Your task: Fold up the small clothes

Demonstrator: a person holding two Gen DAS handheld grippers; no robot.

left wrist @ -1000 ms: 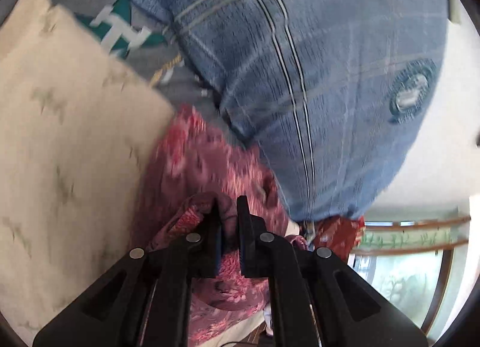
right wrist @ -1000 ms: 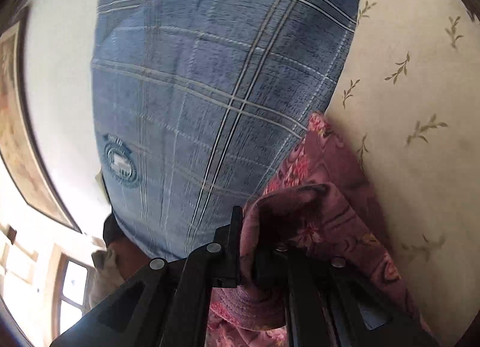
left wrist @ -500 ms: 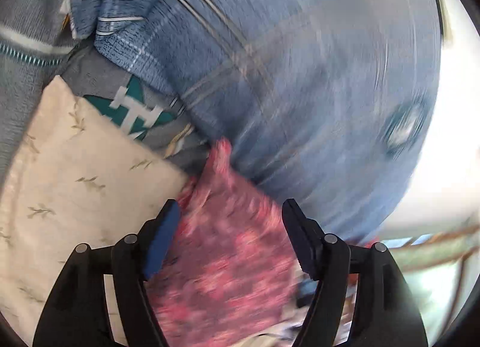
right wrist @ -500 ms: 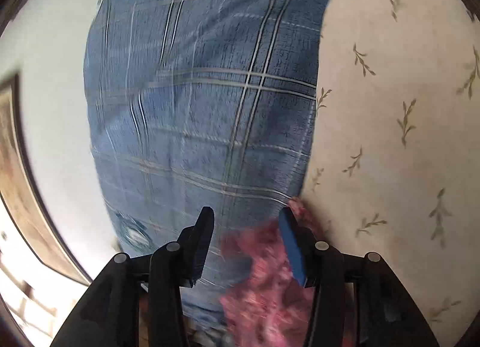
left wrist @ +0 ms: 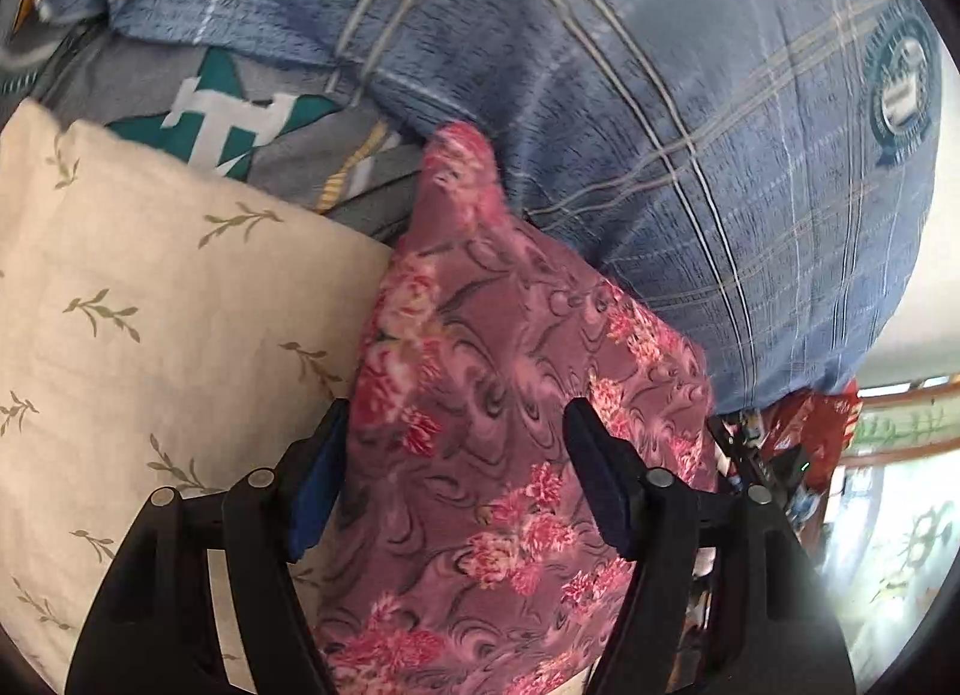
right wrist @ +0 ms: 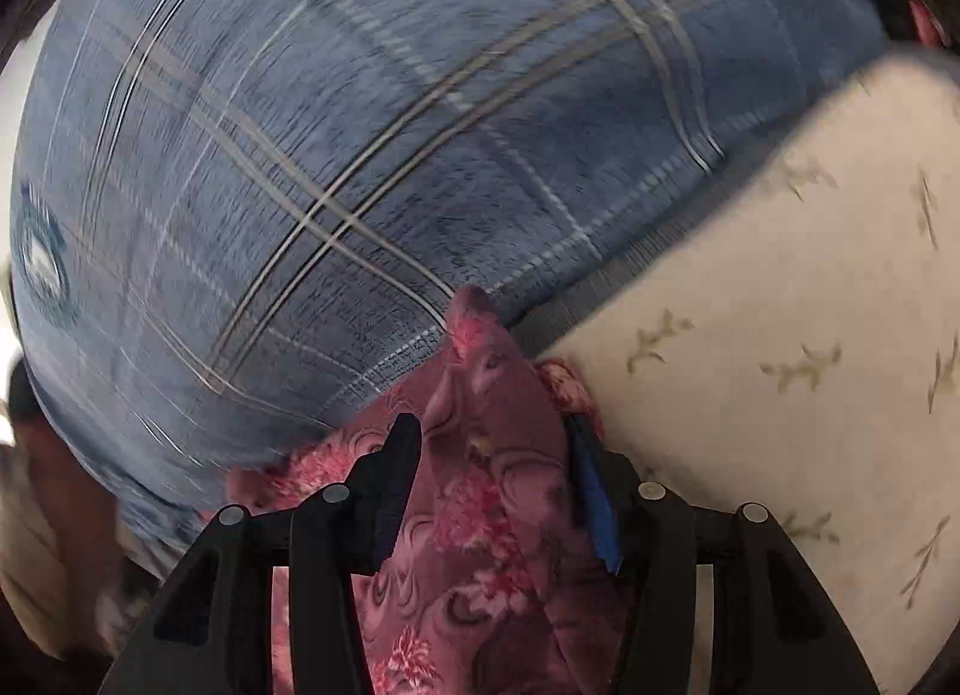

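1. Soft bedding as work surface, no desk visible: cream leaf-print cover [left wrist: 150, 305] on one side, blue plaid blanket [left wrist: 660, 125] on the other, grey printed fabric [left wrist: 210, 113] behind.
2. Location of work item: pink floral garment [left wrist: 528, 335] wedged in the valley between cover and blanket, one pointed corner raised against the blanket, remainder running back under both tools.
3. Left gripper [left wrist: 456, 419]: jaws spread wide, latest movement a slight closing. Garment below and between, apparently clear of both pads.
4. Right gripper [right wrist: 492, 425]: jaws about half spread, just been closing, with a ridge of garment between. Pad pressure on the cloth: cannot tell.
5. Risk, uneven hold. Cause: one side closing on a ridge, other side wide apart. Likely result: skewed pull and a crooked fold line.
6. Risk, wrong cloth pinched. Cause: blanket and cover touching the garment edges. Likely result: bedding dragged along with the garment.
7. Risk, too many layers caught. Cause: bunched, doubled cloth at the ridge. Likely result: a lump instead of a flat panel.
8. Risk, lost crease. Cause: yielding, sloped bedding with no firm backing. Likely result: garment sliding deeper into the valley on release.
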